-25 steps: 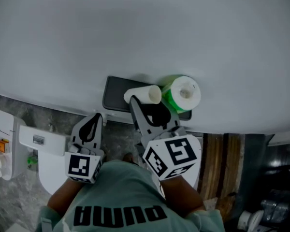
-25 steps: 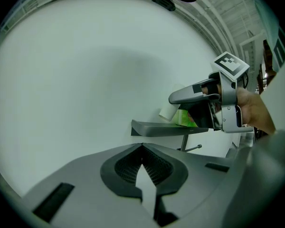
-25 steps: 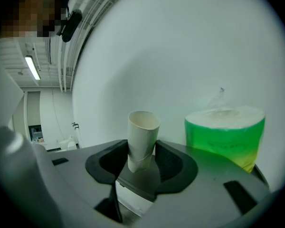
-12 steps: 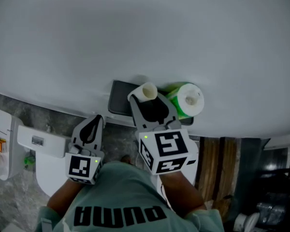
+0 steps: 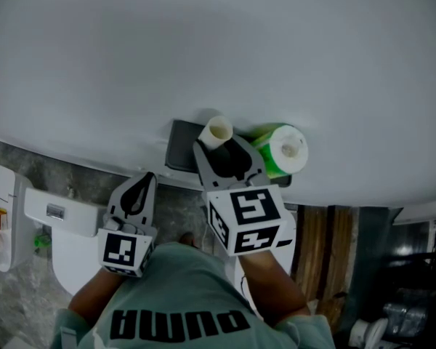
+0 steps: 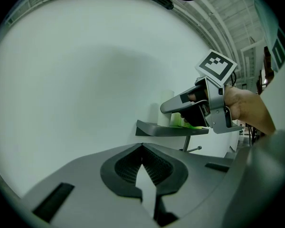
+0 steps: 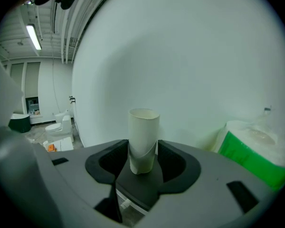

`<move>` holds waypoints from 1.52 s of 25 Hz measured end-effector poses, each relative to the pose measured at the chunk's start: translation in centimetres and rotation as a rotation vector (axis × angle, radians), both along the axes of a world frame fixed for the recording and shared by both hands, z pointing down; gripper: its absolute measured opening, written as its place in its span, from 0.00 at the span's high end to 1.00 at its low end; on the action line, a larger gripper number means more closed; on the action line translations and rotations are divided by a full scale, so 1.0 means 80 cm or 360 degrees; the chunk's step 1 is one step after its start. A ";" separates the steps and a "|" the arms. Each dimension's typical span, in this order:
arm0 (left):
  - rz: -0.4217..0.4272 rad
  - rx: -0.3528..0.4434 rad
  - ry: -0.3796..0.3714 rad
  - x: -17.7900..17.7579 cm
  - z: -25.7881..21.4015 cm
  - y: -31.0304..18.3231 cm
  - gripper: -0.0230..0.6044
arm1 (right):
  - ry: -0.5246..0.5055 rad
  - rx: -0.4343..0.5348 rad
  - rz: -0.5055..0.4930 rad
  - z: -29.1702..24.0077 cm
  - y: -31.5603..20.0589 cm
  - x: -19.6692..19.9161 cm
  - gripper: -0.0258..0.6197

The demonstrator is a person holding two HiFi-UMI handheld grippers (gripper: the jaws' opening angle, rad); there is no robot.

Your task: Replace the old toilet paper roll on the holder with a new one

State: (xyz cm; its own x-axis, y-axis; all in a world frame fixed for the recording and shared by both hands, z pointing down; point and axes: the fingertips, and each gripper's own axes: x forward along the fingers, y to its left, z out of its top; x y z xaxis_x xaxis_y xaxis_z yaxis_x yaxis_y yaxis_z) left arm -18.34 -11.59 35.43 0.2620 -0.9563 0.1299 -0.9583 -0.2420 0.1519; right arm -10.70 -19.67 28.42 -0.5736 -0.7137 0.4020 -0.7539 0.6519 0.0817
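Note:
An empty cardboard tube stands upright between the jaws of my right gripper, which is shut on it just above the dark wall shelf. In the right gripper view the pads pinch the lower part of the tube, and the gripper points at the white wall. A new roll in a green wrapper lies on the shelf to the right of the tube, also in sight as the roll. My left gripper hangs lower left, shut and empty, below the shelf.
The white wall fills the upper half of the head view. A white toilet and a small white unit stand on the grey floor at the left. Wooden slats lie at the right. A thin metal rod sticks out under the shelf.
The right gripper has rolled, turning the cardboard tube from lying sideways to standing upright, and shifted a little toward the wall. The left gripper has stayed put.

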 end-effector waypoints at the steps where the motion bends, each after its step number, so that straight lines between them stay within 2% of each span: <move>1: 0.0005 -0.0007 -0.0007 0.001 0.000 0.001 0.96 | -0.0007 -0.0003 0.0004 0.000 0.000 0.001 0.67; 4: 0.0019 0.0025 0.0007 0.005 -0.006 0.001 0.96 | -0.0025 0.0003 0.0025 -0.005 0.003 0.008 0.67; 13: 0.0073 0.0019 -0.0061 0.017 -0.022 0.005 0.96 | -0.0161 0.0087 0.0085 -0.018 0.035 0.041 0.67; 23: 0.0196 0.0054 -0.0072 0.063 -0.032 0.019 0.96 | -0.0318 0.0153 0.0061 -0.016 0.077 0.067 0.68; 28: 0.0251 0.0041 -0.0112 0.086 -0.035 0.028 0.96 | -0.0414 0.0203 0.0132 -0.004 0.102 0.093 0.68; 38: 0.0381 0.0091 -0.0206 0.133 -0.041 0.037 0.96 | -0.0416 0.0206 0.0283 0.023 0.128 0.145 0.68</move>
State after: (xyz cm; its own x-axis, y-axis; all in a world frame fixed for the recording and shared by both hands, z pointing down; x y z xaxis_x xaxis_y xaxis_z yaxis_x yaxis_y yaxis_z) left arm -7.68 -8.60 32.16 0.4661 -0.8759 0.1244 -0.8834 -0.4684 0.0116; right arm 0.92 -9.45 30.26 -0.5073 -0.8473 0.1573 -0.8612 0.5052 -0.0559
